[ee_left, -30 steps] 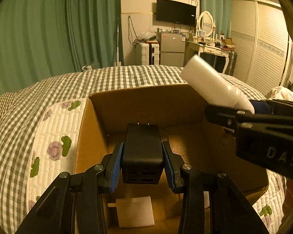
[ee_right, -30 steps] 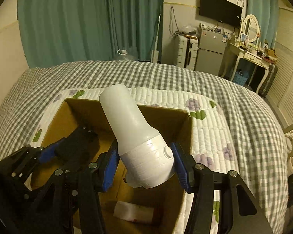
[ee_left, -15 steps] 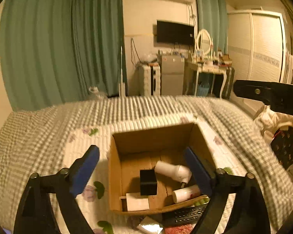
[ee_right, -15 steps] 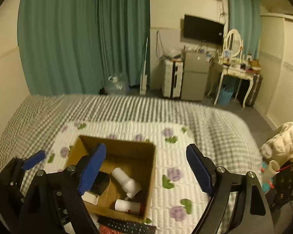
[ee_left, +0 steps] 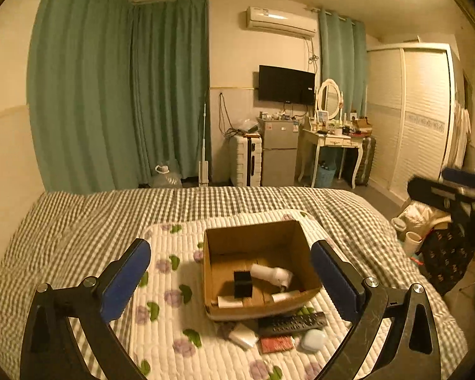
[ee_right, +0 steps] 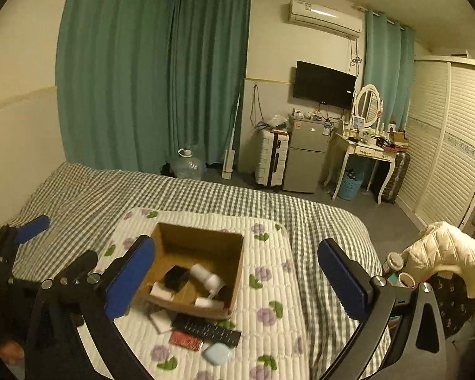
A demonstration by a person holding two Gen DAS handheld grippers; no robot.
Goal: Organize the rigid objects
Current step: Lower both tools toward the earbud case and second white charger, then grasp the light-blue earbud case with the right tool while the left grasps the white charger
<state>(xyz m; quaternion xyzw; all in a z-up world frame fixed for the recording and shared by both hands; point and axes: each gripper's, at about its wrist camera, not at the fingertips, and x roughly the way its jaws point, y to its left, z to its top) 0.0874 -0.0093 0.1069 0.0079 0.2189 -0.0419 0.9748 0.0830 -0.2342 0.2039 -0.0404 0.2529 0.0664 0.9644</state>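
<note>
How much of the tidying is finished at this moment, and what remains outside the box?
Done: the black block and the white bottle lie inside the cardboard box. In hand: nothing; the left gripper and the right gripper are open and empty. Left: the remote control, red card, pale blue case and white pack on the mat.

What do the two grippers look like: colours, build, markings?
Both match. The left gripper and right gripper have matte black angular frames with triangular cut-outs and silver round screw heads at the joints. Each finger carries a flat blue pad on its inner face. No cables, lettering or sleeves can be made out in these views.
</note>
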